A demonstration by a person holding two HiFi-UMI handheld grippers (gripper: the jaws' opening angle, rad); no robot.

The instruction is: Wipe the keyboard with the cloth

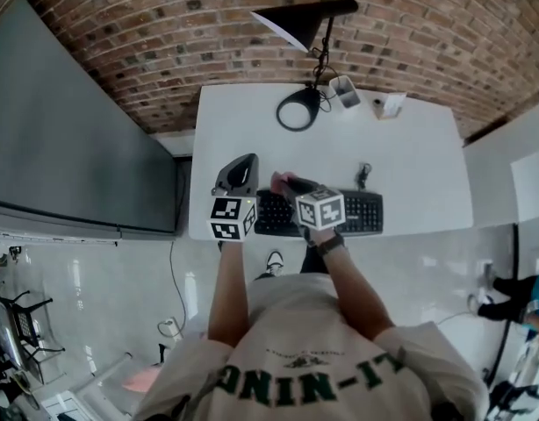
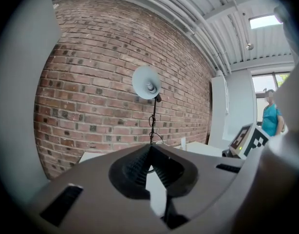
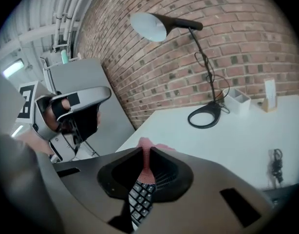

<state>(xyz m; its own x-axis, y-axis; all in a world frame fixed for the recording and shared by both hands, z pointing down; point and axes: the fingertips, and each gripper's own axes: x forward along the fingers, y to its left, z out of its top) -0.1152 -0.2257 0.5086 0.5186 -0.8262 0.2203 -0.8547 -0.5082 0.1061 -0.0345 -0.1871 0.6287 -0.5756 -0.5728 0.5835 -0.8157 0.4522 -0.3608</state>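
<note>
Cloth – pink, pinched between the jaws of the R gripper, which are clamped on it; a bit of the fabric pokes out past the tips. In head view the cloth sits over the left end of the keyboard, at the far edge of the keys. Can't tell if it's pressed on the keys or just above them. In the R gripper view, black keys show under the jaws.

Keyboard: black, lying along the near edge of the white table, long side left-right, roughly centre-left.

R gripper comes in from the near side, marker cube on top, over the keyboard's left half. L gripper is just left of the keyboard's left end, apart from the cloth. Its jaws are closed tip to tip w/ nothing between them, pointing at the far wall. No contact w/ keyboard seen.

Further out: a small black cable bundle on the table just beyond the keyboard. A black desk lamp w/ ring base stands at the far edge, shade tilted. Two small white items are right of the base – too small to ID. Brick wall is behind the table and a grey panel to the left.
</note>
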